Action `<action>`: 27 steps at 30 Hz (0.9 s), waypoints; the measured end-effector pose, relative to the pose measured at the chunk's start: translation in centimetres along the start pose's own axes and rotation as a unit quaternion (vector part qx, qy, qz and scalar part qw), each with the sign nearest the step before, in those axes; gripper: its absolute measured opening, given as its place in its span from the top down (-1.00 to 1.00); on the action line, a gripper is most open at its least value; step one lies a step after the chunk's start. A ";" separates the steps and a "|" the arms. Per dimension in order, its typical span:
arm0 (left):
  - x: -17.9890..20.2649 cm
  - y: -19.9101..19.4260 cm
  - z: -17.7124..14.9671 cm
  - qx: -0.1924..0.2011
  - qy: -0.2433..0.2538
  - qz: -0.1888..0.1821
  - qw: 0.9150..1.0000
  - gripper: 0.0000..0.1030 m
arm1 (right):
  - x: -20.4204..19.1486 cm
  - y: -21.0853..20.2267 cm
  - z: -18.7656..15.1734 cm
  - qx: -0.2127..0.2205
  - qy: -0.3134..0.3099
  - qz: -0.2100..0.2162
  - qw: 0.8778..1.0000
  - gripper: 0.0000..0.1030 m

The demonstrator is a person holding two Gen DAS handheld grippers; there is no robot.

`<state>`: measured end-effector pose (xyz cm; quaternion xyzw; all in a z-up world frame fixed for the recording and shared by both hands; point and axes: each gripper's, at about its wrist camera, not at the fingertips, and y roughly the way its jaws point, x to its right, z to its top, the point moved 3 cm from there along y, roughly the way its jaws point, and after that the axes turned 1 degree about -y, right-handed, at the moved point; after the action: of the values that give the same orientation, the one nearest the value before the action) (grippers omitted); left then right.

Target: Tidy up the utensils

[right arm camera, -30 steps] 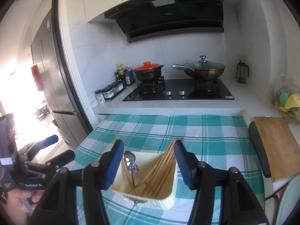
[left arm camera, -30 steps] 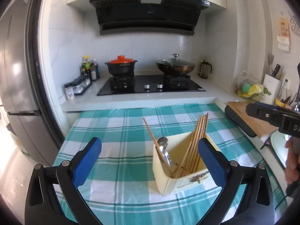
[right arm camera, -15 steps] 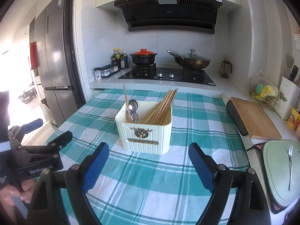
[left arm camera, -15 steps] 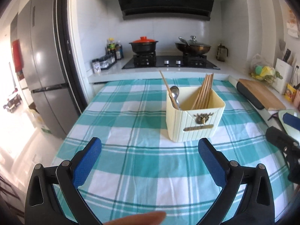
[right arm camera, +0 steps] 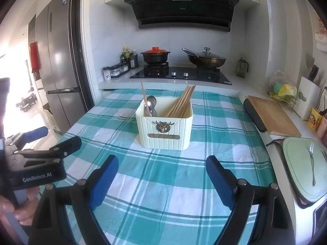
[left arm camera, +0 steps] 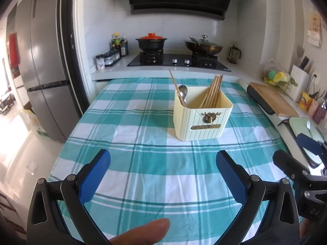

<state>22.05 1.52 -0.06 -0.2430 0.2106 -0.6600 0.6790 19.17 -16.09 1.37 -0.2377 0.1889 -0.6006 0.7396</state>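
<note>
On the checked tablecloth (right arm camera: 163, 183):
Holder: cream utensil box (right arm camera: 164, 130) is set upright near the middle, well ahead of both grippers.
Contents: chopsticks (right arm camera: 180, 102) are leaned at its right side; spoons (right arm camera: 150, 105) and one lone stick are stood at its left.
Left gripper (left arm camera: 163, 175): jaws are spread wide, nothing is held.
Right gripper (right arm camera: 162, 179): jaws have just been opened wider, nothing is seen between them.
Fork (right arm camera: 312, 163): is laid on the green tray (right arm camera: 296, 173), off to the right.

Bare tablecloth (left arm camera: 163, 163) before utensil box (left arm camera: 201, 120)
</note>
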 end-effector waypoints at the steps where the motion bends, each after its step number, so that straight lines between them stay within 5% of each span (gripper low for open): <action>1: 0.0 -0.2 0.0 0.002 0.000 0.000 1.000 -0.99 | -0.1 -0.2 0.1 0.002 0.000 -0.001 1.000 -0.73; 27: 1.2 -1.0 -0.1 0.009 0.024 0.021 0.999 -0.99 | -1.0 -1.8 0.8 0.003 -0.002 -0.027 1.000 -0.73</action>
<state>21.22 0.27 0.53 -0.2164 0.2262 -0.6533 0.6893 17.94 -15.35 3.07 -0.2417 0.1786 -0.6207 0.7241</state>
